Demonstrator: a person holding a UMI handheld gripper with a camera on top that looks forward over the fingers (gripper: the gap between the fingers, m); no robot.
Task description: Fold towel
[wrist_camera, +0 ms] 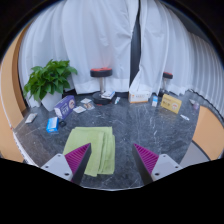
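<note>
Green towel point(91, 147) flat on dark table point(130, 125), just ahead of left finger, tool point(113, 160) spread open, holding nothing

view: 1, rides on claw point(112, 160) | faces forward and down — across table point(130, 125) | range: raised, table-wide

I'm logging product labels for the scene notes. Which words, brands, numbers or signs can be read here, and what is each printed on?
None can be read.
Purple box: has printing, too small to make out.
Yellow box: markings blurred, unreadable.
Blue-and-white packet: no legible text.
Green towel, lying just ahead of the open gripper: plain, no label visible.
</note>
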